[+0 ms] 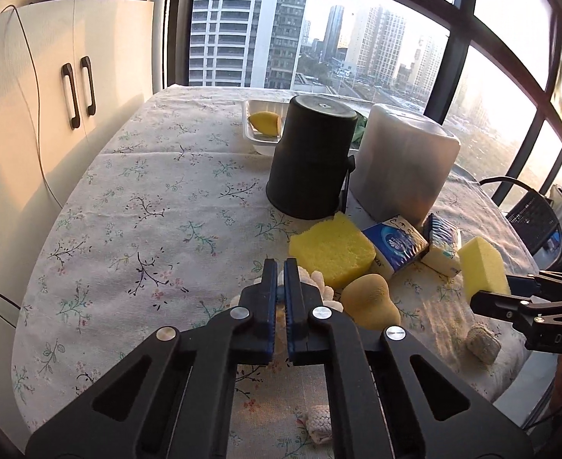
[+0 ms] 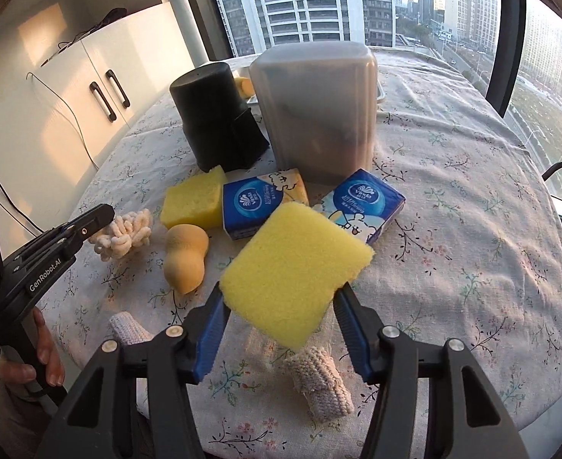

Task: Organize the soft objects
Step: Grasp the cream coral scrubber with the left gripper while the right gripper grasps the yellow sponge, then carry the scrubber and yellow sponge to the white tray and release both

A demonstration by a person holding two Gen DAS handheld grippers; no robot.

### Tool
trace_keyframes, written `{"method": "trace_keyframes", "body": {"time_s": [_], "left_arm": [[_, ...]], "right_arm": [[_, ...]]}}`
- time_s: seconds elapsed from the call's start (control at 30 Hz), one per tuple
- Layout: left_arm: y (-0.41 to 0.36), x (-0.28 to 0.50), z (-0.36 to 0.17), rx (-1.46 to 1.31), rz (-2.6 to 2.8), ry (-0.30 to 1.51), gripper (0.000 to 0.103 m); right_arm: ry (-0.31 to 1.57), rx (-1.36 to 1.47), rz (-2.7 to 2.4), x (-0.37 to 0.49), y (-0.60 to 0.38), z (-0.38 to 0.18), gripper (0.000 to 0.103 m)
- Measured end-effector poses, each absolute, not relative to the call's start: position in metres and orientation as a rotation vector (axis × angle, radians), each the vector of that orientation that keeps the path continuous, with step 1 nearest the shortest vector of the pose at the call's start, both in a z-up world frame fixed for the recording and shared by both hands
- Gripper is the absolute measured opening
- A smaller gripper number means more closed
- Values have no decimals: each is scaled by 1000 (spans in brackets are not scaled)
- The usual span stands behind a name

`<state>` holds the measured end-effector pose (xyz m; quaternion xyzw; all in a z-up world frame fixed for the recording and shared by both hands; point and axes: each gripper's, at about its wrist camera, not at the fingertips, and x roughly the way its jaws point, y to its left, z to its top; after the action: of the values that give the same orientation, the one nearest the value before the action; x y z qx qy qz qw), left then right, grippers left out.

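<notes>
My right gripper (image 2: 279, 294) is shut on a yellow sponge (image 2: 294, 269) and holds it above the table; it also shows in the left wrist view (image 1: 482, 267). My left gripper (image 1: 280, 267) is shut, with the cream chenille piece (image 2: 124, 235) right at its tips; whether it grips it I cannot tell. A second yellow sponge (image 1: 330, 248), a tan gourd-shaped sponge (image 2: 185, 258), two blue tissue packs (image 2: 250, 206) (image 2: 361, 210) and two knitted cloth rolls (image 2: 321, 386) (image 2: 128, 329) lie on the floral tablecloth (image 1: 147, 191).
An upturned black bucket (image 1: 311, 157) and an upturned translucent grey bin (image 2: 315, 111) stand behind the objects. A clear tray (image 1: 262, 126) holding a yellow piece sits at the back. A white cabinet (image 1: 51, 107) is on the left, windows beyond.
</notes>
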<state>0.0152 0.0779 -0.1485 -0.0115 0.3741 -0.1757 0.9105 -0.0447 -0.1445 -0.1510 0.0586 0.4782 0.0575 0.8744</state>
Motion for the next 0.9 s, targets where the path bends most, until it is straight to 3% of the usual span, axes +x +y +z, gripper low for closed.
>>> {"method": "trace_keyframes", "body": {"time_s": [0.17, 0.23, 0.3, 0.33, 0.4, 0.67, 0.73, 0.77, 0.9], "left_arm": [[63, 16, -161, 89, -368, 864, 9], [58, 19, -174, 104, -370, 950, 25], [57, 14, -179, 118, -378, 954, 55], [57, 10, -178, 121, -368, 928, 59], [58, 3, -177, 128, -334, 898, 78], [75, 12, -197, 12, -302, 935, 77], [78, 11, -194, -7, -285, 907, 56], [78, 13, -193, -19, -285, 909, 37], [82, 15, -185, -43, -270, 891, 29]], "right_arm": [[1010, 125, 116, -45, -146, -154, 58], [1018, 128, 119, -45, -146, -157, 58], [1020, 126, 116, -46, -146, -157, 58], [1022, 124, 116, -46, -147, -158, 59], [1027, 123, 110, -46, -148, -159, 59], [1041, 124, 108, -46, -148, -164, 59], [1037, 121, 106, -47, -148, -163, 59], [1035, 120, 104, -47, -148, -162, 59], [1029, 120, 95, -47, -151, -160, 59]]}}
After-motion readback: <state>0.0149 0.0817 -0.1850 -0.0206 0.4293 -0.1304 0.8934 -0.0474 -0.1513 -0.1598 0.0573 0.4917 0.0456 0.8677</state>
